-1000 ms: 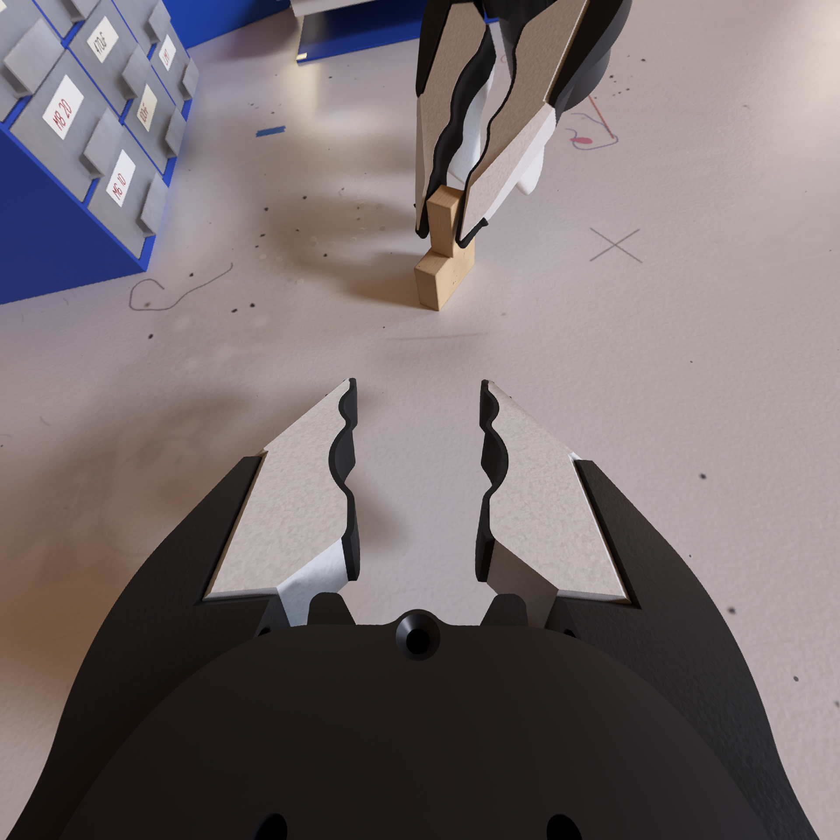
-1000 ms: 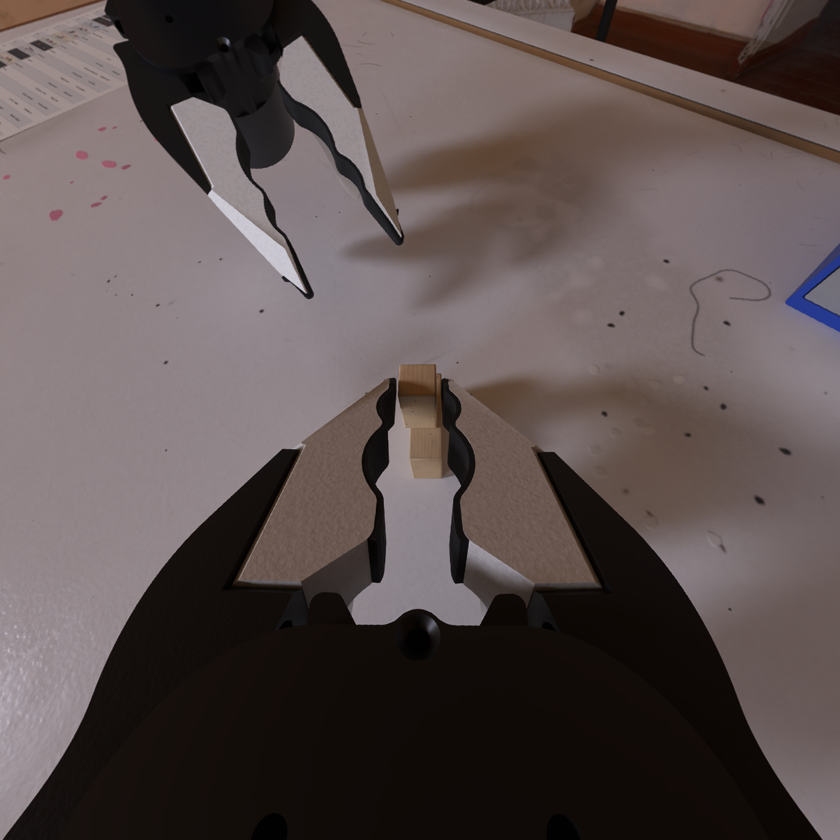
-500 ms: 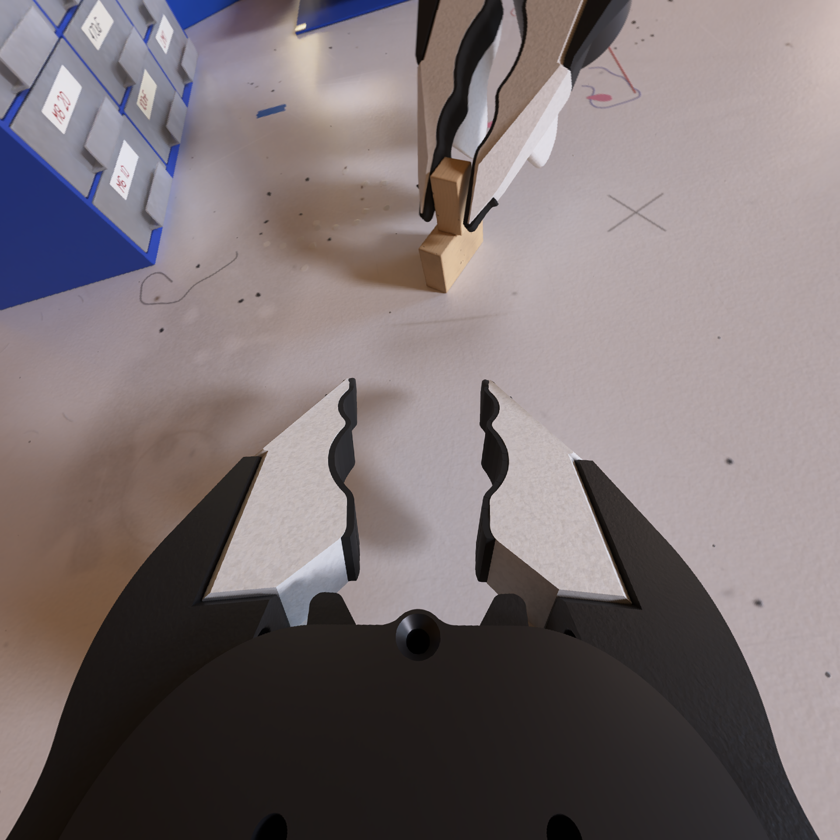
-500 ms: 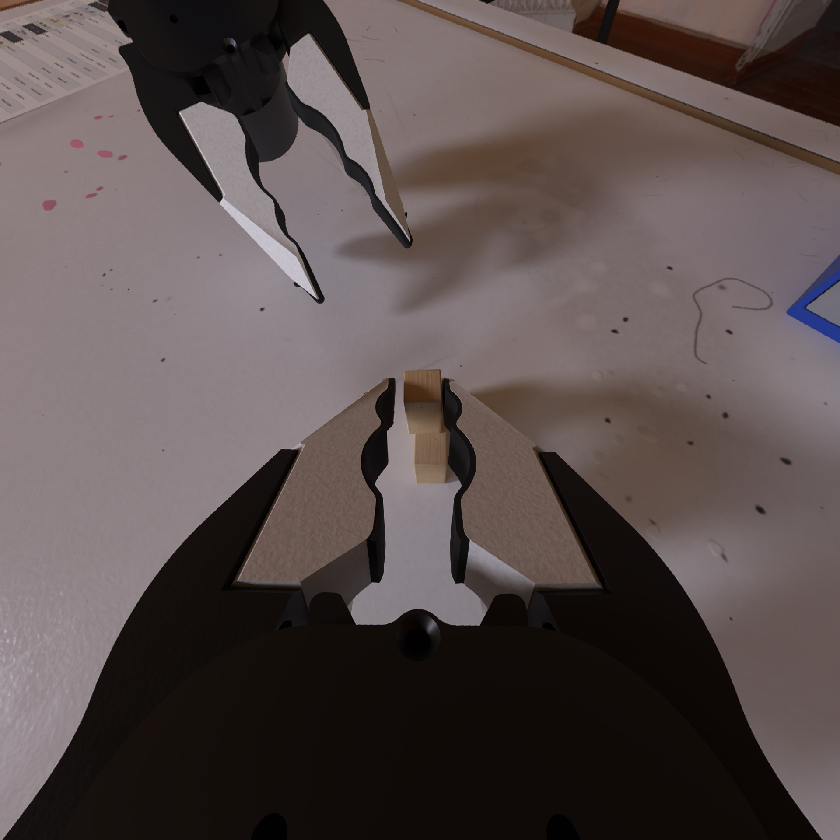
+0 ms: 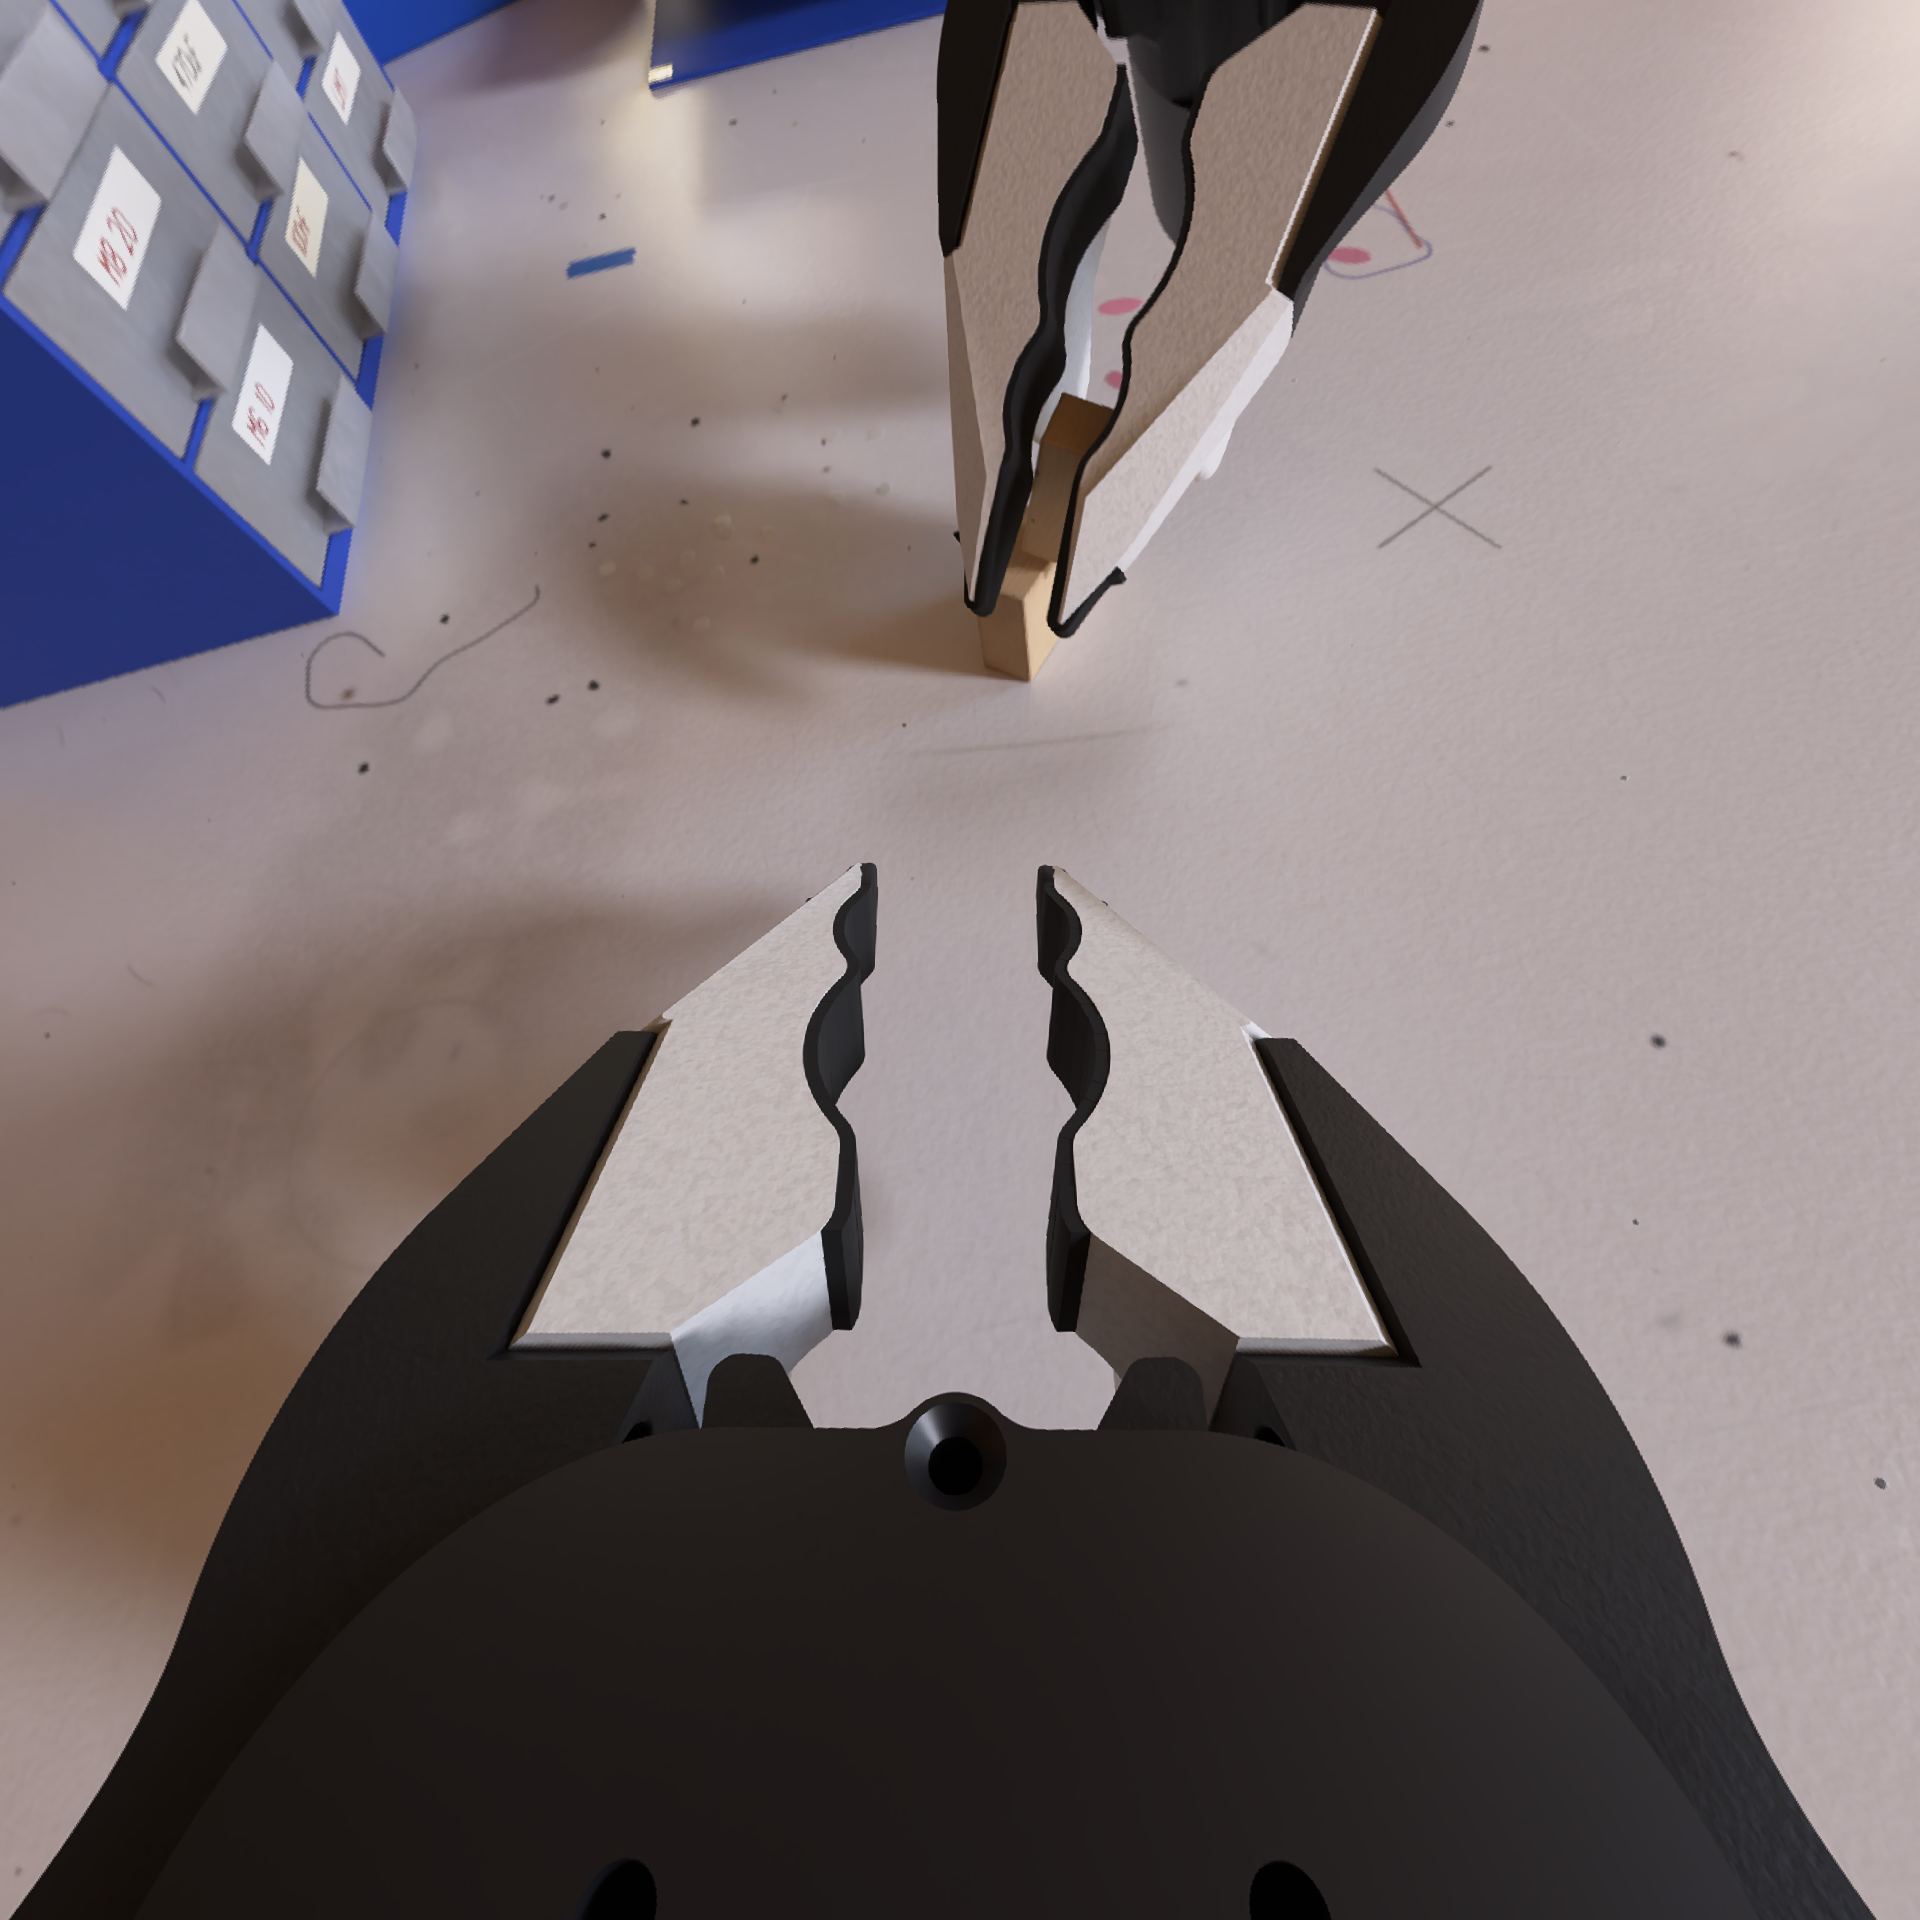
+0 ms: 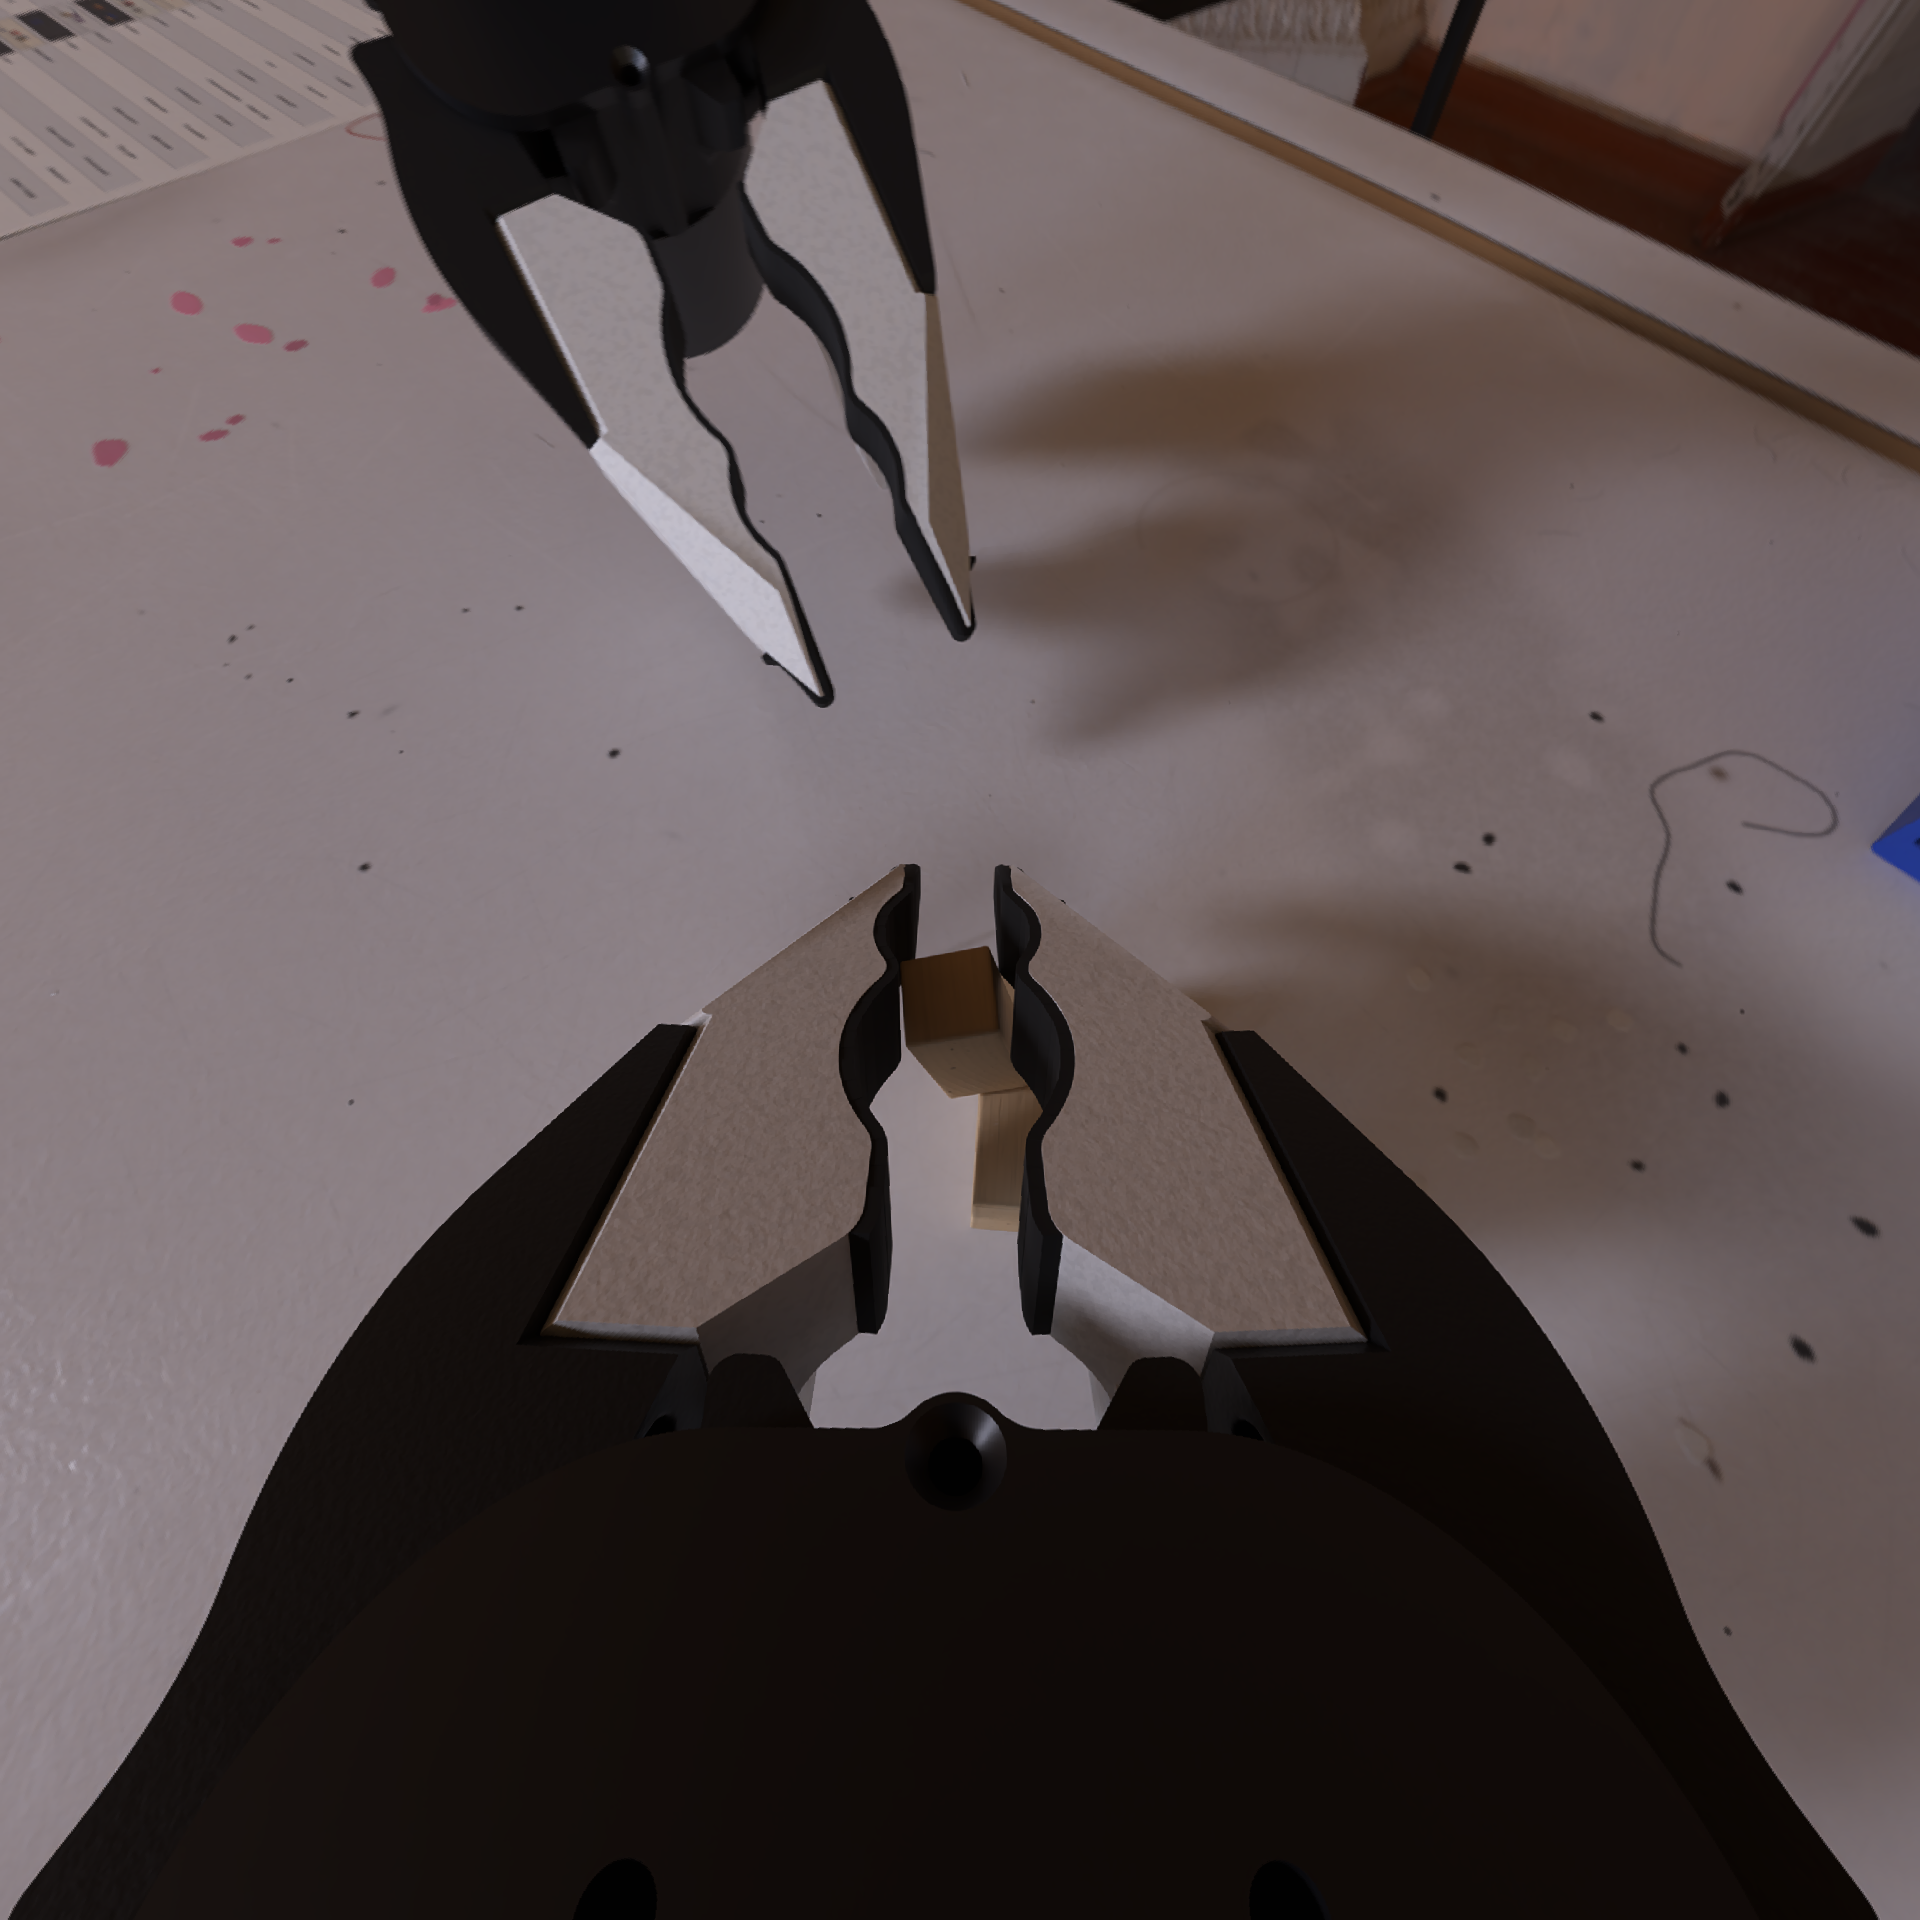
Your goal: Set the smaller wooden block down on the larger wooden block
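The smaller wooden block [image 6: 951, 1003] stands tilted between my right gripper's [image 6: 956, 878] fingers, deep behind the tips, and both fingers touch it. Its lower end meets the larger wooden block [image 6: 997, 1164], which rests on the table. In the left wrist view the right gripper [image 5: 1029, 613] points down, its tips flanking the larger block [image 5: 1023, 644], with the smaller block [image 5: 1070, 436] higher between the fingers. My left gripper [image 5: 956, 878] is open and empty, hovering above the table short of the blocks. It also shows in the right wrist view [image 6: 891, 657].
A blue drawer cabinet [image 5: 156, 312] with grey labelled drawers stands to the left of the blocks. A pencilled cross [image 5: 1439, 509] marks the table to their right. The table's far edge [image 6: 1455, 208] and a printed sheet [image 6: 104, 104] show in the right wrist view.
My right gripper has sunk lower, so the smaller block sits deeper between its fingers and the tips now flank the larger block. My left gripper's jaws have narrowed a little.
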You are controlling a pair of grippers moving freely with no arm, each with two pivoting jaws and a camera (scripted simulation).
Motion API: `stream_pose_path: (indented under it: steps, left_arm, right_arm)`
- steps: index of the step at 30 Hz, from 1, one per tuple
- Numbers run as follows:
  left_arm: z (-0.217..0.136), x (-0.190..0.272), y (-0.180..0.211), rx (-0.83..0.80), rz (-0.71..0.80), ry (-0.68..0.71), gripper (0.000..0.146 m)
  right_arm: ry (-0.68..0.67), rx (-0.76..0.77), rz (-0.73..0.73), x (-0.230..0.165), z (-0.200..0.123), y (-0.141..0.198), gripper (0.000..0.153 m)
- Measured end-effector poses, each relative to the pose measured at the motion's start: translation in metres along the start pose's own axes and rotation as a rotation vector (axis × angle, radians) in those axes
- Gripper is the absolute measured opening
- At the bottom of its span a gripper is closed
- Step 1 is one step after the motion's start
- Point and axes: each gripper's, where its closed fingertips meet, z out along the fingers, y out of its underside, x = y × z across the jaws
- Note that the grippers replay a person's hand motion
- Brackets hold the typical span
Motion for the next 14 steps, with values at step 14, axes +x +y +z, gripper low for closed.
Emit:
stream_pose_path:
  steps: [14]
  left_arm:
    - [-0.007,0.001,0.000,-0.021,0.093,-0.104,0.062]
  right_arm:
    - [0.059,-0.044,0.021,0.008,-0.014,0.014,0.020]
